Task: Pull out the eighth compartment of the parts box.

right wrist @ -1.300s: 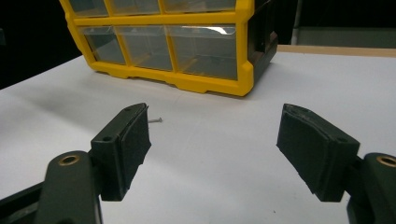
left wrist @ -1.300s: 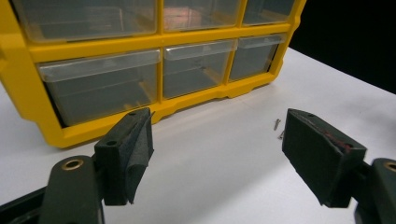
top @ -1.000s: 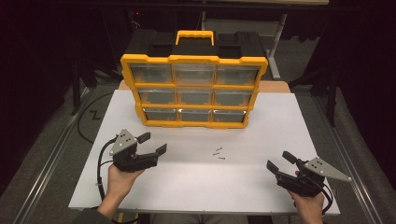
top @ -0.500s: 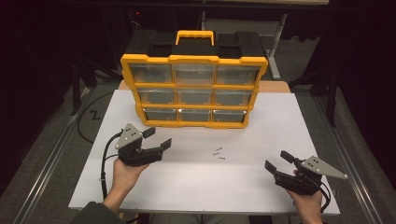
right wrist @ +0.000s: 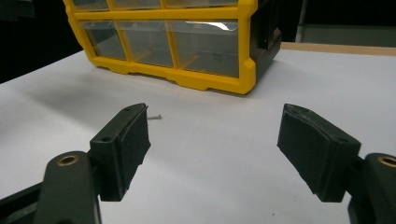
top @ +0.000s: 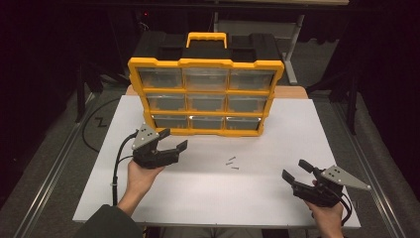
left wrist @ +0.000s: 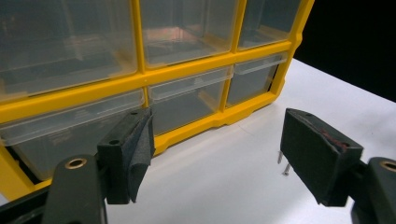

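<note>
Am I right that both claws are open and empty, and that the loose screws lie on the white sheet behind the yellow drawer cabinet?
Not quite: the high view shows the screws in front of the yellow drawer cabinet, between left claw and right claw. The rest holds.

A yellow-framed drawer cabinet (top: 205,96) with nine clear, shut drawers stands upright at the far middle of the white table, two small screws (top: 231,163) lying loose just before it.
</note>
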The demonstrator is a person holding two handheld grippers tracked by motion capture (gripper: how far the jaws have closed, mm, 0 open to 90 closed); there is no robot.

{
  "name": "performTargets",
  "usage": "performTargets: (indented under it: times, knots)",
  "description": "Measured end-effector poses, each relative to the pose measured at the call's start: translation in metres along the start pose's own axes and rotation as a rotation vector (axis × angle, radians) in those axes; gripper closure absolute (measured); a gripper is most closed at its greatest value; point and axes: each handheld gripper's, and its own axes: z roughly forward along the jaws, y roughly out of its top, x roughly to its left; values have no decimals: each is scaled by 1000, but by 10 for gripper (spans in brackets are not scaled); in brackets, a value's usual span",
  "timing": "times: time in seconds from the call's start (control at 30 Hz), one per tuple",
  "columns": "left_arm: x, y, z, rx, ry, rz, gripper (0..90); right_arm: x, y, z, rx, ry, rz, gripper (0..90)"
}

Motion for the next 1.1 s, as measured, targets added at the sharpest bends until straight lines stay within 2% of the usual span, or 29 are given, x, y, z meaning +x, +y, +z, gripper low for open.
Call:
performTargets:
  times: [0.13,0.33,0.6,0.8,0.9,1.1]
  knots:
    - [-2,2,3,2,3,11,262,0,0,0,-1,-1,-1,265]
    - [-1,5,11,23,3,-3,263,0,0,0,2,-5,3,264]
    - [2,11,20,23,-7,-33,282,1,0,1,2,-7,11,264]
    - [3,15,26,9,24,-36,295,-1,0,0,-4,-18,16,264]
    - [4,17,29,17,33,-33,299,0,0,0,-4,-18,14,265]
    - [3,22,40,64,34,-2,310,0,0,0,-3,-16,14,265]
